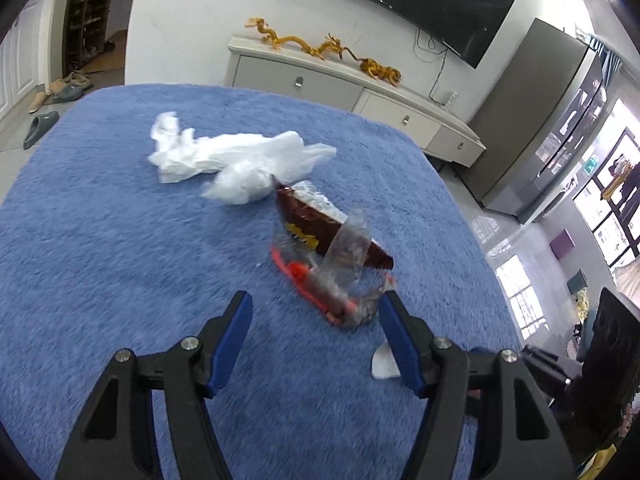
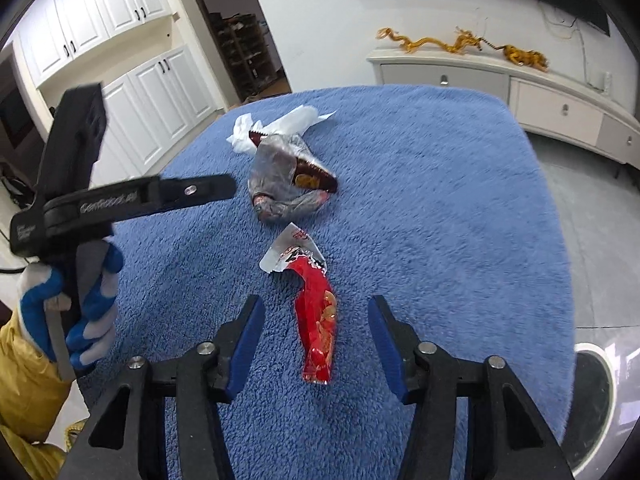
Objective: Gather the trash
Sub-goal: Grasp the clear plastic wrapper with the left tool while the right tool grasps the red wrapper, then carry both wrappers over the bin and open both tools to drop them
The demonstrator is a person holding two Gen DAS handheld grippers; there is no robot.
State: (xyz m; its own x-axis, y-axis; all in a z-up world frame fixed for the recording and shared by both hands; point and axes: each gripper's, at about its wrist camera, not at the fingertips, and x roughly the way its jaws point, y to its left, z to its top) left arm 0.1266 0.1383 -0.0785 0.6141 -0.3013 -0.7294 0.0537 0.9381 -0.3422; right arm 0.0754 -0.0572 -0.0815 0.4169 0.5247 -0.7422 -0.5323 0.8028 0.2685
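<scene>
Now both claws gape open, right gripper (image 2: pixel 316 314) around the red wrapper (image 2: pixel 318 330) mid blue blanket (image 2: pixel 440 208), left gripper (image 1: pixel 316 310) near it, bare blanket toward every edge.

Trash count ahead of the grippers
One red wrapper (image 2: pixel 318 328), one brown wrapper (image 2: pixel 314 178), one clear bag (image 2: pixel 276 184), one white bag (image 1: pixel 232 156)

Bare blue blanket (image 2: pixel 440 208) lies open right of the right tongs (image 2: pixel 316 332); a red wrapper (image 2: pixel 318 328) sits between their tips, crumpled bags (image 2: pixel 280 184) farther ahead.
</scene>
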